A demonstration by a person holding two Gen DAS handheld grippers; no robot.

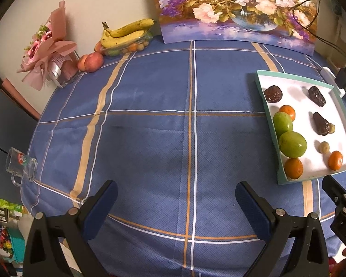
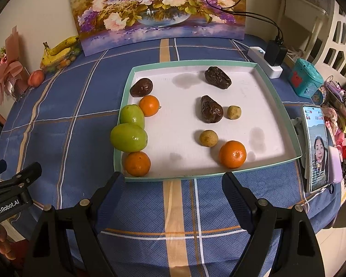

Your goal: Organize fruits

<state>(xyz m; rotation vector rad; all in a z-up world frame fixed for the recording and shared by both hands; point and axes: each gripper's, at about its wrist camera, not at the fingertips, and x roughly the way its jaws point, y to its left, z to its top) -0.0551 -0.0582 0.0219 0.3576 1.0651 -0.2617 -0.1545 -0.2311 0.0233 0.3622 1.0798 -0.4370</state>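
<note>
A white tray with a teal rim point(image 2: 276, 97) lies on the blue checked tablecloth; it also shows in the left wrist view point(image 1: 295, 82). In it lie two green fruits point(image 2: 129, 137), three oranges point(image 2: 232, 154), three dark wrinkled fruits point(image 2: 211, 109) and two small tan fruits point(image 2: 208, 138). My right gripper point(image 2: 173, 184) is open and empty, just in front of the tray's near edge. My left gripper point(image 1: 176, 192) is open and empty over bare cloth, left of the tray.
Bananas on a clear box of small fruits point(image 1: 124, 33) and two peaches point(image 1: 93, 62) sit at the far left by a pink bouquet point(image 1: 46, 46). A flower painting point(image 2: 159, 7) leans at the back. A glass mug point(image 1: 20, 165) lies at the left edge. A phone point(image 2: 316, 147), power strip point(image 2: 265, 61) and teal box point(image 2: 305, 77) crowd the right.
</note>
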